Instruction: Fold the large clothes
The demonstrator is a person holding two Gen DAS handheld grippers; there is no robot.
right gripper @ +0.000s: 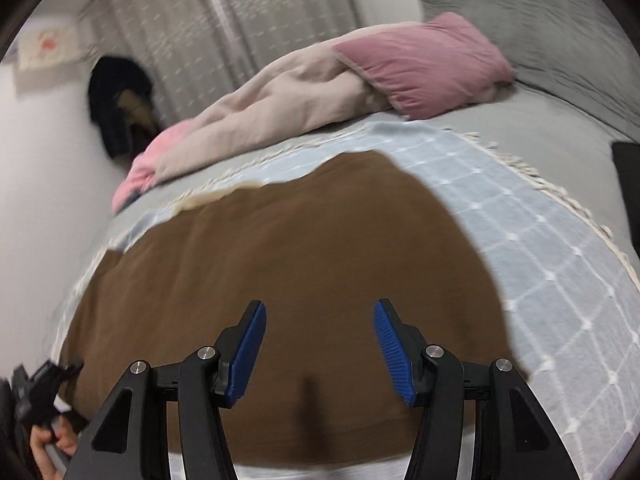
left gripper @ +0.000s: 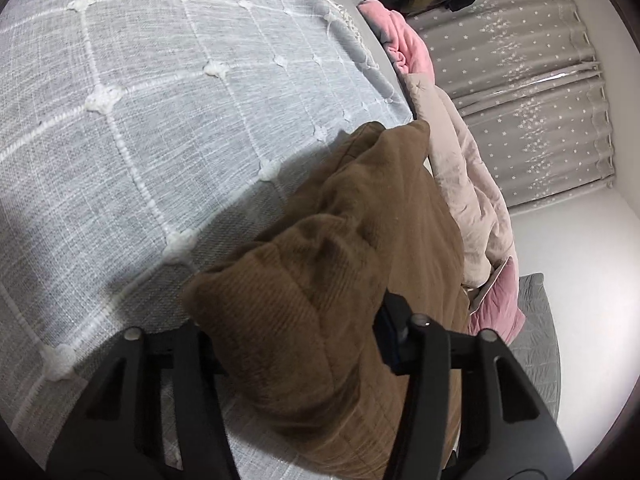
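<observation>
A large brown garment (right gripper: 280, 264) lies spread on a pale blue checked throw (right gripper: 560, 280) on the bed. In the left wrist view a bunched fold of the brown garment (left gripper: 320, 280) rises between the fingers of my left gripper (left gripper: 296, 344), which is shut on it and holds it above the throw (left gripper: 160, 120). My right gripper (right gripper: 320, 320) is open and empty, its blue pads (right gripper: 390, 344) just above the near part of the garment. The left gripper also shows at the lower left of the right wrist view (right gripper: 40, 384), held in a hand.
A beige quilt (right gripper: 280, 92), a pink blanket (right gripper: 140, 172) and a pink cushion (right gripper: 424, 64) lie along the far side of the bed. A grey pillow (right gripper: 540, 28) is at the far right. Dark clothes (right gripper: 120, 100) hang by the starred curtains (left gripper: 528, 92).
</observation>
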